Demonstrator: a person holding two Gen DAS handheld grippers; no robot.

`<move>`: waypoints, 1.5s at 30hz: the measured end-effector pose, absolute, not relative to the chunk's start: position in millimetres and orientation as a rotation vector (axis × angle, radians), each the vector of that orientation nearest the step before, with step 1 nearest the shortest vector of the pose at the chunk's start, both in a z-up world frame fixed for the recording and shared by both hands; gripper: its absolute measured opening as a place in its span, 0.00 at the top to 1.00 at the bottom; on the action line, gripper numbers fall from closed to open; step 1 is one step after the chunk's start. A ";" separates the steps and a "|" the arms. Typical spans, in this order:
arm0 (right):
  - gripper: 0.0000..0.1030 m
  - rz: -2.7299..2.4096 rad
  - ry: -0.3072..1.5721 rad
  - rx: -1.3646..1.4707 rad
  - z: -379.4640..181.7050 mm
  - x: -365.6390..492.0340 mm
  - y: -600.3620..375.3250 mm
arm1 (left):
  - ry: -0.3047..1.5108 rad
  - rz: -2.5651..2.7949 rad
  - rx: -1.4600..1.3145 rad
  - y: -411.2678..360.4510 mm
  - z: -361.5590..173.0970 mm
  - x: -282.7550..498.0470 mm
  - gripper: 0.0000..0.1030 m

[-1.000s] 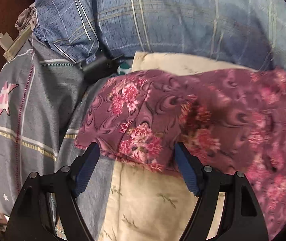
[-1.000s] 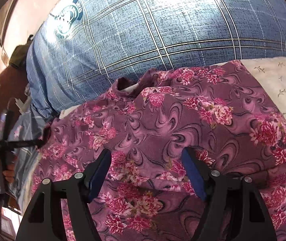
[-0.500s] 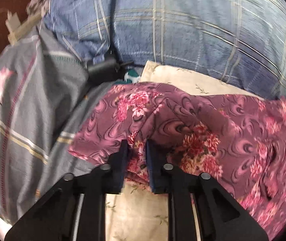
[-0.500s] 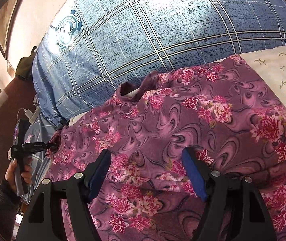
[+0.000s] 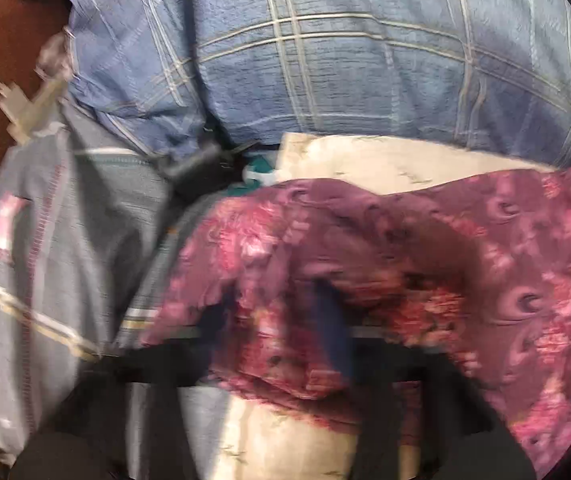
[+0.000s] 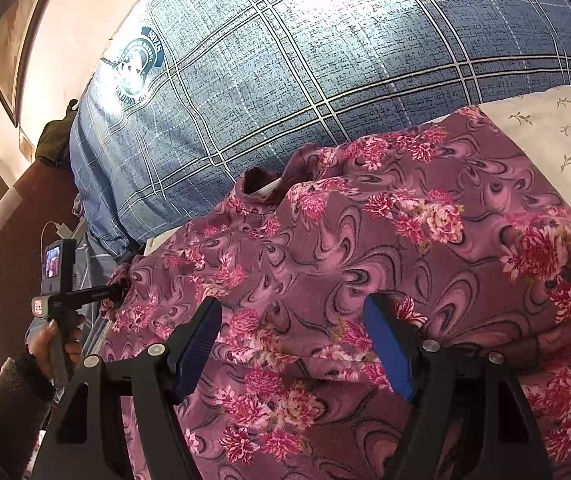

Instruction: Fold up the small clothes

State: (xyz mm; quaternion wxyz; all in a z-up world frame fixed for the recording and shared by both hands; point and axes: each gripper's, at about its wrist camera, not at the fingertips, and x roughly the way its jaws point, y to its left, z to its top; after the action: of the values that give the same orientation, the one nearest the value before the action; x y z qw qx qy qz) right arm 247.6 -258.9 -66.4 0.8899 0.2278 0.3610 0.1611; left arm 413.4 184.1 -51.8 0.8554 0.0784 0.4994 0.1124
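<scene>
A purple garment with pink flowers (image 5: pixel 485 240) lies spread on a cream sheet. In the blurred left wrist view my left gripper (image 5: pixel 277 320) is closing its jaws, and the garment's near edge is bunched between them. The right wrist view shows that same left gripper (image 6: pixel 119 292) at the far left, pinched on the sleeve end of the garment (image 6: pixel 365 240), with a hand (image 6: pixel 49 340) on its handle. My right gripper (image 6: pixel 293 344) hovers over the middle of the garment. Its blue pads stand wide apart with nothing gripped.
A big blue plaid pillow (image 5: pixel 325 60) (image 6: pixel 285 80) rises behind the garment. Cream sheet (image 5: pixel 365 160) (image 6: pixel 545 120) shows beyond and to the right. A grey cloth with a pink star (image 5: pixel 45 240) lies left, with a dark object (image 5: pixel 201 168) by it.
The left jaws went from wide open to pinched on the garment's edge, and that gripper has shifted, blurring its view. The right gripper stayed open over the cloth.
</scene>
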 end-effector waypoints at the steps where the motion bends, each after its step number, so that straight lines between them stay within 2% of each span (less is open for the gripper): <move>1: 0.26 0.335 0.750 0.473 -66.4 247.8 -258.6 | 1.059 0.240 0.146 186.2 -52.8 413.6 0.92; 6: 0.26 0.343 0.745 0.485 -66.6 246.9 -259.9 | 1.024 0.189 -0.011 199.1 -32.2 400.9 0.95; 14: 0.26 0.344 0.743 0.489 -66.0 245.9 -259.4 | 0.951 0.077 -0.103 192.4 17.5 374.3 0.95; 24: 0.27 0.335 0.800 0.489 -59.5 251.4 -261.4 | 0.858 -0.243 -0.192 77.1 65.0 346.2 0.94; 28: 0.27 0.270 0.814 0.496 -50.4 240.5 -281.5 | 0.898 -0.364 -0.237 14.3 51.8 352.1 0.94; 34: 0.27 0.180 0.818 0.476 -47.5 221.3 -318.0 | 1.068 -0.412 -0.201 -74.3 -12.8 364.0 0.93; 37: 0.27 0.174 0.818 0.492 -43.5 217.8 -323.0 | 1.149 -0.399 -0.203 -87.4 -33.4 361.9 0.88; 39: 0.25 0.184 0.809 0.526 -39.7 219.1 -324.2 | 1.139 -0.435 -0.221 -79.7 -25.9 350.0 0.85; 40: 0.25 0.202 0.804 0.555 -38.1 221.8 -323.9 | 1.123 -0.456 -0.244 -69.8 -15.3 344.8 0.78; 43: 0.24 0.282 0.807 0.643 -35.1 234.9 -313.6 | 1.030 -0.444 -0.325 -25.6 12.4 328.7 0.44; 45: 0.24 0.332 0.832 0.687 -38.2 248.1 -298.2 | 0.982 -0.408 -0.379 10.8 21.2 317.5 0.41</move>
State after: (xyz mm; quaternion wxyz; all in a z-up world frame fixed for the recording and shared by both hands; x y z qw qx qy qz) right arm 248.1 -298.2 -38.2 0.8449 0.3254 0.3943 0.1571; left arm 317.5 10.8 21.2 0.8449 -0.1795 0.4653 -0.1934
